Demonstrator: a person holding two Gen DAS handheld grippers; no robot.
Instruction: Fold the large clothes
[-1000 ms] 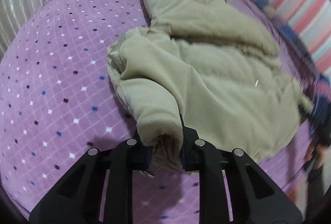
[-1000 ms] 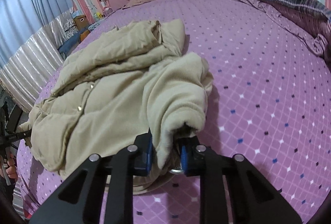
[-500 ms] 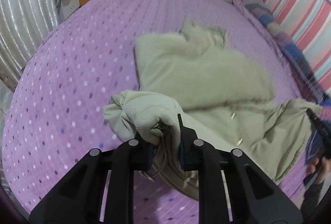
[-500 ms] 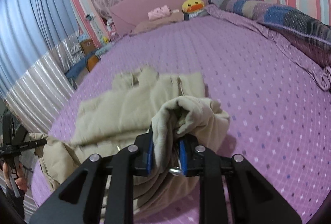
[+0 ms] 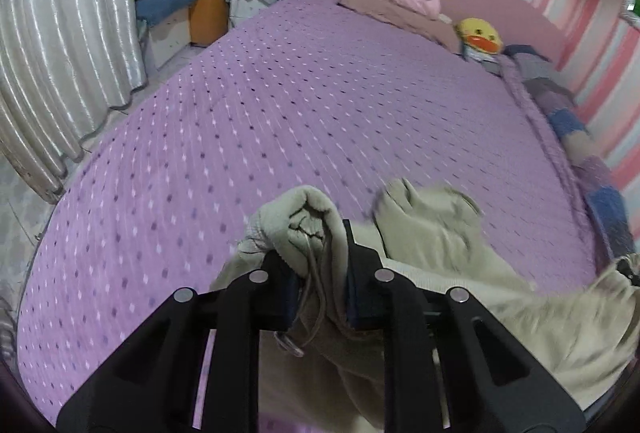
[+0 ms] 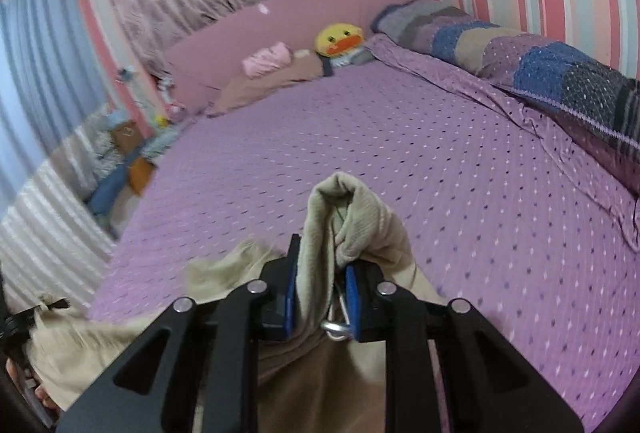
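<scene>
Both claws clamp bunched corners of the beige jacket [image 5: 432, 253]: the left claw [image 5: 320, 281] and the right claw [image 6: 320, 293] hold it raised above the purple bed [image 5: 280, 121], the rest trailing below. Keeping both corners level and taut should let the jacket lie flat for a clean fold.

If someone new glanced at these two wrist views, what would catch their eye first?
Most striking is the beige jacket, bunched at the near edge of the purple dotted bedspread, with a fold clamped in the left gripper and another in the right gripper. Next comes the yellow duck plush at the pink headboard, far across the bed.
</scene>
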